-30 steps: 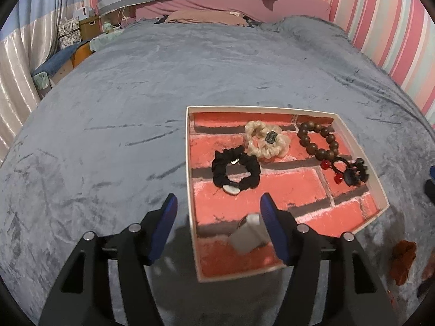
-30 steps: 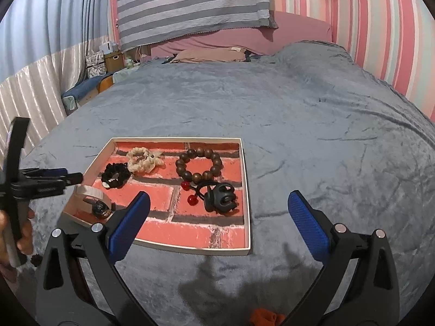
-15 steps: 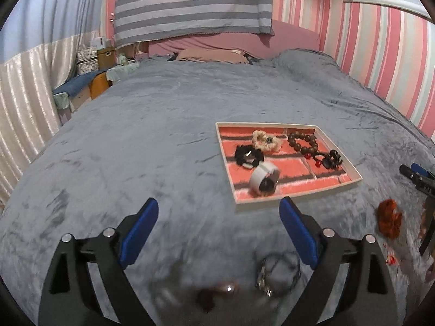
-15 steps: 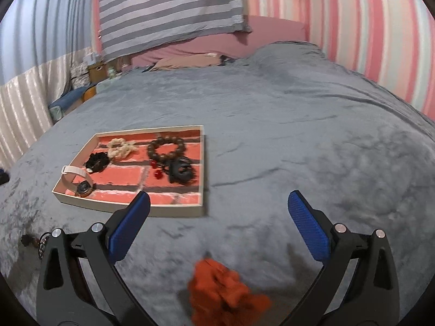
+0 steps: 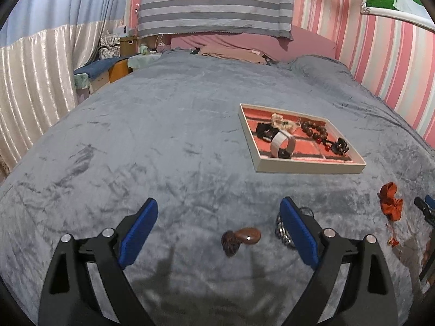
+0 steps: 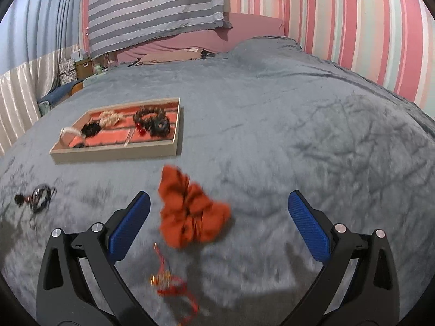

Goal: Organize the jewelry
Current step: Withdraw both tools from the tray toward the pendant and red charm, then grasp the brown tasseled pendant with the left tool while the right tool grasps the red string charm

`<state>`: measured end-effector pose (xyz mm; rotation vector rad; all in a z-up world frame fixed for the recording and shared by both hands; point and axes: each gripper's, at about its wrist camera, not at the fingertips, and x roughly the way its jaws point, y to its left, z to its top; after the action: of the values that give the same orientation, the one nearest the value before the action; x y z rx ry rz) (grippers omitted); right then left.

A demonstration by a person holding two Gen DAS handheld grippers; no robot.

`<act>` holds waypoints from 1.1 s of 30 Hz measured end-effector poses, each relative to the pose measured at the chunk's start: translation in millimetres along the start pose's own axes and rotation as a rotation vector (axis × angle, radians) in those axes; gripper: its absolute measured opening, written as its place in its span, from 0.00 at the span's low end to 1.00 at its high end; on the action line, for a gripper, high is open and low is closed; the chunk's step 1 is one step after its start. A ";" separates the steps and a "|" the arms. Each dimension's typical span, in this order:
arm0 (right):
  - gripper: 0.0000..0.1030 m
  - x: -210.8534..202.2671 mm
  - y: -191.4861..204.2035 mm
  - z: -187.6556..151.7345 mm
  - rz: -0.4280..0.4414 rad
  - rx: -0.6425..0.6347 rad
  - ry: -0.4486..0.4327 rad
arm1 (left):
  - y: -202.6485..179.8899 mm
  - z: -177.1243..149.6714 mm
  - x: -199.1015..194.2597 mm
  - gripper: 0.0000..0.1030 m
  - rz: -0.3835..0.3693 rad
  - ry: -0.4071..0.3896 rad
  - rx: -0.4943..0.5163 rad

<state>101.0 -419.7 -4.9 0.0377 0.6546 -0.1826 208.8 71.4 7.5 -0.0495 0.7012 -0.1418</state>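
1. Right now both grippers are empty, jaws spread wide. The left gripper [image 5: 218,233] hangs low over the grey blanket [image 5: 163,141], well short of the tray [image 5: 307,167].
2. Between the left gripper's pads lies a brown oval hair clip [image 5: 242,237] with a dark tuft on one end. A metal chain bracelet [image 5: 282,231] sits touching or just behind the right-hand pad, partly hidden.
3. The right gripper [image 6: 218,222] is also open, with the orange scrunchie [image 6: 190,212] lying between its pads, nearer the left-hand one. View is motion-blurred.
4. A red string charm with gold beads [image 6: 170,285] lies on the blanket on the near side of the scrunchie, further from the tray.
5. Tray already holds a white watch [image 5: 282,144], black scrunchie [image 5: 263,130], cream scrunchie [image 5: 282,121], brown bead bracelet [image 5: 312,131] and a black hair tie [image 5: 341,146].
6. Step, as I judge it: picking up the next loose pieces; four items remain off the tray, all on its near side.
7. Next move likely calls for lowering each gripper onto its item and closing. Scrunchie is soft, so a grab mid-bunch should work. Clip is small and low in the pile, so the pads need to get right down to the blanket.
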 end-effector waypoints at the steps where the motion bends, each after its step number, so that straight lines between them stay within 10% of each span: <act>1: 0.96 -2.6 2.1 -5.4 -0.003 -0.013 0.002 | -0.9 -2.8 -0.5 0.87 0.001 0.000 0.002; 17: 0.95 22.8 28.7 -57.7 0.010 -0.092 0.145 | -3.7 -40.7 39.7 0.87 -0.002 0.093 -0.002; 26: 0.74 35.0 33.1 -63.7 0.033 -0.109 0.193 | -3.6 -45.7 61.4 0.85 0.003 0.116 0.008; 33: 0.57 37.3 33.0 -64.5 0.074 -0.098 0.205 | -0.7 -46.5 76.2 0.54 -0.021 0.152 -0.004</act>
<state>97.2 -387.1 -79.5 -0.0137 0.8641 -0.0760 236.2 59.6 -76.6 -0.0504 0.8526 -0.1653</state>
